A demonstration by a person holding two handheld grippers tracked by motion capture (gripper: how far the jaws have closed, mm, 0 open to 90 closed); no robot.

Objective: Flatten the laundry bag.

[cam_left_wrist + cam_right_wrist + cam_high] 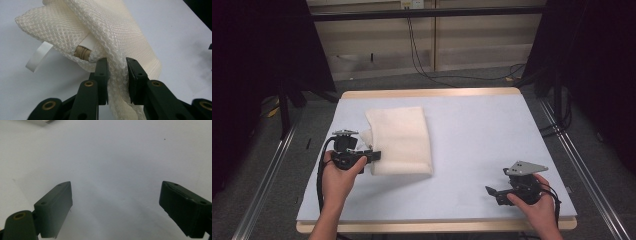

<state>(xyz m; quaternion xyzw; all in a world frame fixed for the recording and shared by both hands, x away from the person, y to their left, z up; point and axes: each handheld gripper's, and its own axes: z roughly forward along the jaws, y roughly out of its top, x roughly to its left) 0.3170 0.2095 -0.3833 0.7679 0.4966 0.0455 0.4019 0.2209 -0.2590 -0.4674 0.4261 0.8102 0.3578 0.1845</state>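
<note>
High view: a white, folded mesh fabric bag (401,140) lies on the pale blue-grey bench (477,145), in its left half and nearer the far edge than the near one. The left claw (371,156), held in the person's left hand (339,172), meets the bag at its near left corner. The right claw (493,192), held in the right hand (534,202), rests near the near right corner of the bench, well apart from the bag, pointing towards the left.

Left gripper view: the two black jaws of the left claw (117,75) stand close together with a fold of the mesh bag (110,37) running between them; the fabric fills the gap and touches both inner faces, so the claw pinches the bag's edge. A tan zip end (82,53) shows at the bag's seam just left of the jaws, and a white label tab (38,56) sticks out from under the bag onto the bench.

Right gripper view: the jaws of the right claw (115,207) are spread wide, with bare bench surface (112,157) between them.
</note>
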